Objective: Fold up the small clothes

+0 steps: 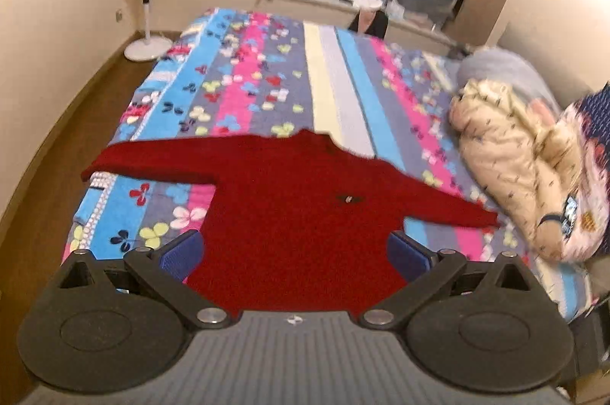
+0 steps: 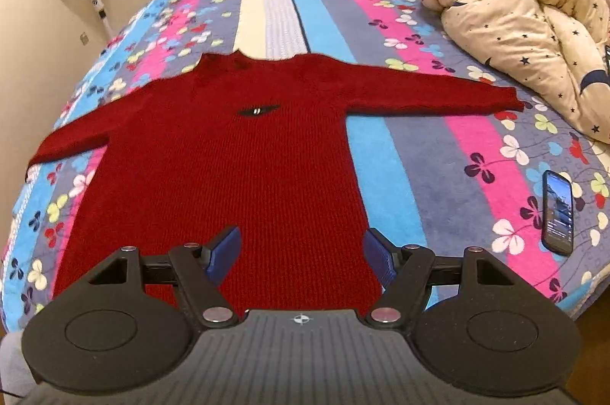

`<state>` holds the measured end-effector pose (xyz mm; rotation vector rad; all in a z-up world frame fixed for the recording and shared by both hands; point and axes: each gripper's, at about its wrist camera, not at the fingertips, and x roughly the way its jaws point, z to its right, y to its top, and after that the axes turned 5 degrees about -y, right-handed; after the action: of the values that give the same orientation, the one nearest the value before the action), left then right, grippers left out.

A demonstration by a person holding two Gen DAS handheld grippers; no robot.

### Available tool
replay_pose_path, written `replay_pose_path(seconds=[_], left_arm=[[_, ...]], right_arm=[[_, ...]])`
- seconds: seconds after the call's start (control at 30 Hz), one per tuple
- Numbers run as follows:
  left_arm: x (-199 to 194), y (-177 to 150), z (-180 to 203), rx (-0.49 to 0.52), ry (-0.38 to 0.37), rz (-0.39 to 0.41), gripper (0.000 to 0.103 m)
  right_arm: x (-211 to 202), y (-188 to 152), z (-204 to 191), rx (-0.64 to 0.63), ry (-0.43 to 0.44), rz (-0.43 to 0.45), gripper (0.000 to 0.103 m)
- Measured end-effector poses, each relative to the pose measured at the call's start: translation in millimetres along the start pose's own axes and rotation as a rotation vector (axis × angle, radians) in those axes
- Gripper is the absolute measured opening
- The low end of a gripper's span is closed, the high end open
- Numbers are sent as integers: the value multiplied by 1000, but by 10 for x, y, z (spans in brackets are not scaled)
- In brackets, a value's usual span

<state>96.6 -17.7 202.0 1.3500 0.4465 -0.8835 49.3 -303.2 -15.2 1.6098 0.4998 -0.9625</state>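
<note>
Bed point(image 2: 400, 153) with stripy cover, red sweater point(image 2: 228, 168) spread flat, both grippers, left gripper point(image 1: 295, 254) and right gripper point(image 2: 303, 258), hovering jaws apart, nothing held

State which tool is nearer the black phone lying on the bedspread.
Right. The right tool hangs over the red knitted sweater's hem, the black phone close beside it. The left tool's view shows no phone.

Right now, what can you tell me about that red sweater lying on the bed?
The red sweater is a dark red ribbed knit with long sleeves, a raised collar and a small dark emblem on the chest. It lies flat and unfolded, front up, on the striped, flower-patterned bedspread, collar toward the window, both sleeves stretched straight out sideways. Its hem is nearest the cameras. Nothing grips it: both grippers stand open above it. The phone and crumpled quilt lie apart from it.
</note>
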Motion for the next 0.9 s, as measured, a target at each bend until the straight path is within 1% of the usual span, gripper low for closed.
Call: replay_pose_path(seconds=[0.1, 0.3, 0.4, 0.43, 0.47, 0.5, 0.57, 0.63, 0.7, 0.77, 0.8, 0.83, 0.9], left_arm=[[210, 15, -76, -8, -1, -42, 102], [507, 68, -310, -54, 4, -88, 102], [548, 138, -362, -63, -26, -85, 102], [557, 149, -359, -50, -28, -66, 102], [581, 154, -358, -40, -23, -60, 102], [625, 169, -375, -36, -22, -71, 102], [717, 178, -475, -68, -12, -65, 102], [863, 190, -580, -91, 18, -58, 102], [1114, 199, -712, -85, 59, -89, 102], [1517, 194, -965, -82, 121, -122, 102], [1727, 183, -1132, -96, 139, -138, 102], [2013, 179, -1379, -109, 144, -143, 102], [2543, 218, -1882, -158, 190, -143, 102]], right_arm=[[85, 17, -19, -6, -5, -20, 72], [237, 48, -80, -31, -15, -51, 72], [301, 88, -126, -39, -14, -60, 72], [322, 102, -151, -42, -13, -62, 72], [342, 118, -167, -46, -13, -64, 72], [360, 137, -187, -50, -13, -65, 72], [403, 164, -215, -61, -15, -69, 72], [448, 185, -234, -68, -20, -73, 72], [508, 199, -243, -69, -28, -79, 72], [593, 211, -238, -62, -39, -89, 72], [636, 217, -233, -53, -42, -90, 72], [681, 226, -224, -41, -45, -90, 72], [781, 236, -211, -20, -57, -95, 72]])
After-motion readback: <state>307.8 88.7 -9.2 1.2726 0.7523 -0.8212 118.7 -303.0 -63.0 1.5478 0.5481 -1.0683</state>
